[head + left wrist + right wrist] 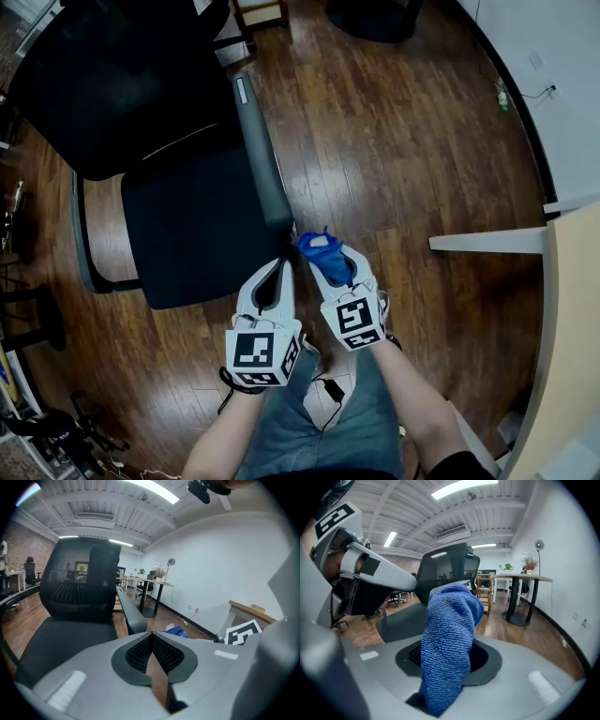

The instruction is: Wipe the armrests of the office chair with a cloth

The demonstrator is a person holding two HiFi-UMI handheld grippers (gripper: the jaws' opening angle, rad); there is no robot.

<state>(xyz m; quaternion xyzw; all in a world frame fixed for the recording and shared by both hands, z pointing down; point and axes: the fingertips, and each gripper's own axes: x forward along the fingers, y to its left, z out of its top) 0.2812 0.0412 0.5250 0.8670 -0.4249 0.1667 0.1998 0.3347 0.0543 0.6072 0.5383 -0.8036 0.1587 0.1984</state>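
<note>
Since the cloth (447,639) is a soft, light, blue terry that bunches and folds freely, it will keep no shape of its own. It will probably need pressing flat against a surface to wipe well. It is pinched in the jaws of the right gripper (323,255), which are closed on a bunched fold, with a wad standing up past the tips and a tail hanging below. That hold looks secure, and the rough nap should resist slipping. The wad sits just beside the near end of the nearer armrest (262,150), a long, smooth, dark pad, though I cannot tell whether the two touch. The left gripper (283,265), close alongside, has its jaws closed tip to tip on nothing. Beyond them are the seat (202,234) of the chair, its mesh back (112,84) and the other of the 2 armrests (82,234) at the far side. The chair stands on a wooden floor (403,141).
</note>
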